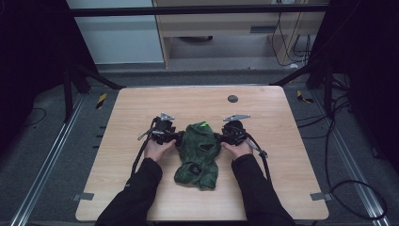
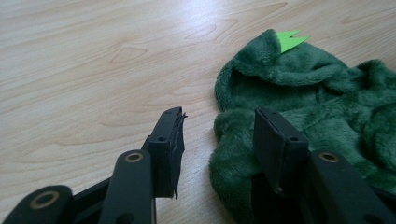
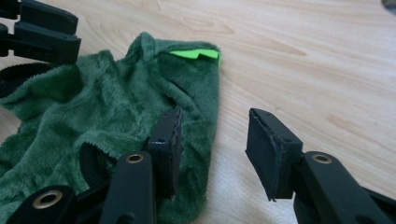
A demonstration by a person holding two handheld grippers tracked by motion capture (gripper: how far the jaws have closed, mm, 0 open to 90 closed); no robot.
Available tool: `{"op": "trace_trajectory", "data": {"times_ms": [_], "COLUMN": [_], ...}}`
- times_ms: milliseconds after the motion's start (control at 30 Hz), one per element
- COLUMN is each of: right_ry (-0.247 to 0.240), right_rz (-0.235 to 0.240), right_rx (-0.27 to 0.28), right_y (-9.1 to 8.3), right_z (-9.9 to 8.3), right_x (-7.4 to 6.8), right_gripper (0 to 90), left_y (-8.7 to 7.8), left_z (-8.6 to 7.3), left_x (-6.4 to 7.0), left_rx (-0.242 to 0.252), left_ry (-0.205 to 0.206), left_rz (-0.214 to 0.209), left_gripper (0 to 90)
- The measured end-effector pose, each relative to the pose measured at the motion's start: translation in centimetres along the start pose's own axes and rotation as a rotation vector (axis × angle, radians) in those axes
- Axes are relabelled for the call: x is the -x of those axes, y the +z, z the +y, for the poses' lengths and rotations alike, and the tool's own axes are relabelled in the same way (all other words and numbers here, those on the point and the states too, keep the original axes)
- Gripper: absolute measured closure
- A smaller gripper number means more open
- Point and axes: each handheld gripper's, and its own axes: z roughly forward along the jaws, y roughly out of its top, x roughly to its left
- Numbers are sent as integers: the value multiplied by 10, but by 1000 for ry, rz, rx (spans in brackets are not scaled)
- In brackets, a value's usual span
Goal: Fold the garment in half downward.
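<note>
Surface: wooden table [image 1: 141, 101], dark round disc [image 1: 233, 98] near far edge.
Garment: green fleece hooded piece [image 1: 198, 153], crumpled mid-table, lime tag [image 1: 203, 124] at its far end.
Left gripper [image 1: 175, 137]: jaws spread, one on bare wood, other on the fleece's edge; nothing pinched.
Right gripper [image 1: 218, 137]: jaws spread, straddling the opposite edge, not clamped.
Hands: both low, flanking the garment, forearms converging from near edge.
</note>
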Motion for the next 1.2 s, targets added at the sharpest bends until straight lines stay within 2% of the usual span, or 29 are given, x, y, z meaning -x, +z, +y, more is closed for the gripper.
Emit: {"op": "trace_trajectory", "data": {"times_ms": [600, 967, 1200], "right_ry": [-13, -13, -6], "right_rz": [4, 7, 26], "right_rx": [-66, -96, -103], "right_y": [15, 18, 20], "right_z": [-7, -9, -10], "right_x": [-3, -4, -3], "right_gripper": [592, 713, 796], "left_y": [16, 17, 17], "left_z": [-6, -6, -6], "left_x": [1, 5, 6], "left_rx": [-68, -88, -98], "left_ry": [-3, -7, -4], "left_rz": [-34, -51, -57], "left_gripper": [668, 783, 850]}}
